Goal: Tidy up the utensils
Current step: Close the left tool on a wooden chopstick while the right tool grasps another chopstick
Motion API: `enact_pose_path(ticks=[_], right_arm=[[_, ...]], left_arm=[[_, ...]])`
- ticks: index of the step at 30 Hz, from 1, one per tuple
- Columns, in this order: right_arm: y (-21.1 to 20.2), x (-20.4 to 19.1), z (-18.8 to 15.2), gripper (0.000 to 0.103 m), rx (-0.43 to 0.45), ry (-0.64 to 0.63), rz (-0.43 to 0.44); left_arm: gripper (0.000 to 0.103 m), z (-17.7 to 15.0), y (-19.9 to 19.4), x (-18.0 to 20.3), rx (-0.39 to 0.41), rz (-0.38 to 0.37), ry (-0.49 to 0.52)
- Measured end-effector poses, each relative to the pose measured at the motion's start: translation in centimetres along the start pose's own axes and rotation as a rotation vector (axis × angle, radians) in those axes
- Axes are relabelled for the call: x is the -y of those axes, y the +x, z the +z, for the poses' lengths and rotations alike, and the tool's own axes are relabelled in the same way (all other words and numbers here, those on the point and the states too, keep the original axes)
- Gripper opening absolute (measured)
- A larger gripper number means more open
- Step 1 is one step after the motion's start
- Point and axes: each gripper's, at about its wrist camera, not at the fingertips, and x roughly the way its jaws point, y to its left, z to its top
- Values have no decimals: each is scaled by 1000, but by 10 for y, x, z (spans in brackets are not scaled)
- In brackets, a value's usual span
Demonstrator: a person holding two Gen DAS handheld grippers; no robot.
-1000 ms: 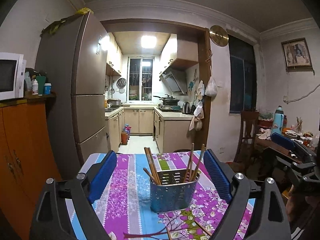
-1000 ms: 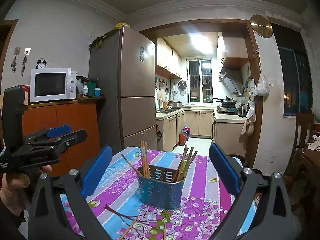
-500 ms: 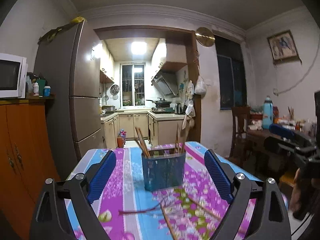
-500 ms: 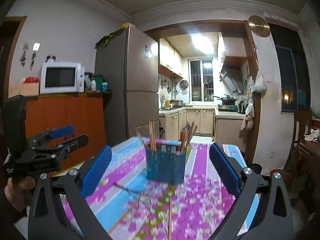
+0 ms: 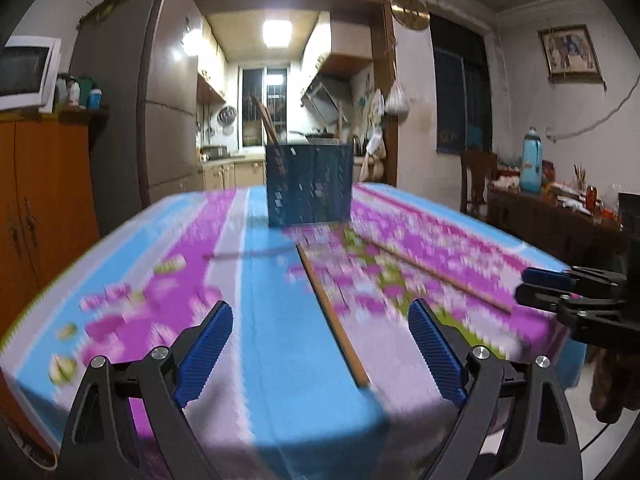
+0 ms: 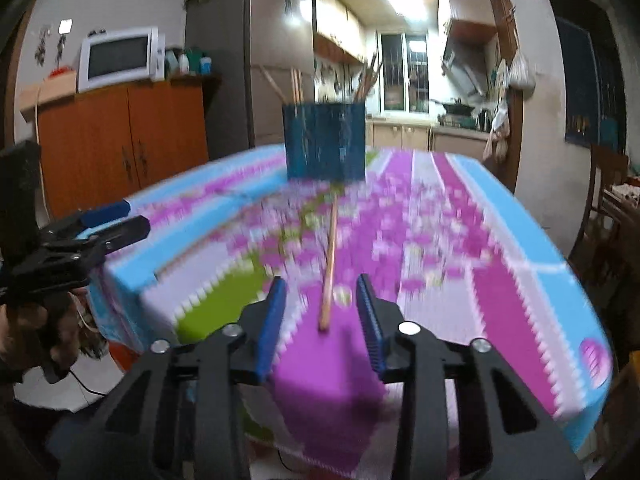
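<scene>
A blue perforated utensil holder (image 5: pixel 310 184) (image 6: pixel 325 140) with several chopsticks upright in it stands at mid-table. Loose wooden chopsticks lie on the cloth in front of it: one (image 5: pixel 332 316) runs toward my left gripper (image 5: pixel 320 312), which hangs wide open and empty, low over the near edge. Another chopstick (image 5: pixel 432 276) lies to the right. In the right wrist view this chopstick (image 6: pixel 329 268) ends between the blue pads (image 6: pixel 276 312). My right gripper (image 6: pixel 320 284) is closing around that end, with a gap still on both sides. Each gripper appears in the other's view: right (image 5: pixel 560 284), left (image 6: pixel 112 220).
The table (image 5: pixel 280 380) carries a blue and purple floral cloth, blurred by motion. An orange cabinet (image 6: pixel 120 140) with a microwave (image 6: pixel 120 58) and a fridge (image 5: pixel 160 112) stand to the left. A side table (image 5: pixel 560 216) with a blue bottle and a chair are on the right.
Both grippers have dropped from above the table to about its level, so the holder now shows from the side. The right gripper's jaws have narrowed around a chopstick's near end.
</scene>
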Motion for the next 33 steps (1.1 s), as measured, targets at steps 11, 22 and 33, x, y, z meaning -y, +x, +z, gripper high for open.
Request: enact_pose_path(ticks=[11, 22, 33], right_arm=[[10, 0, -15, 20, -4, 6, -4], [10, -2, -15, 13, 7, 26, -16], [10, -14, -15, 11, 3, 27, -10]], left_arm=[[56, -27, 15, 23, -23, -17, 49], [30, -34, 16, 17, -17, -26, 37], [26, -33, 13, 17, -15, -27, 31]])
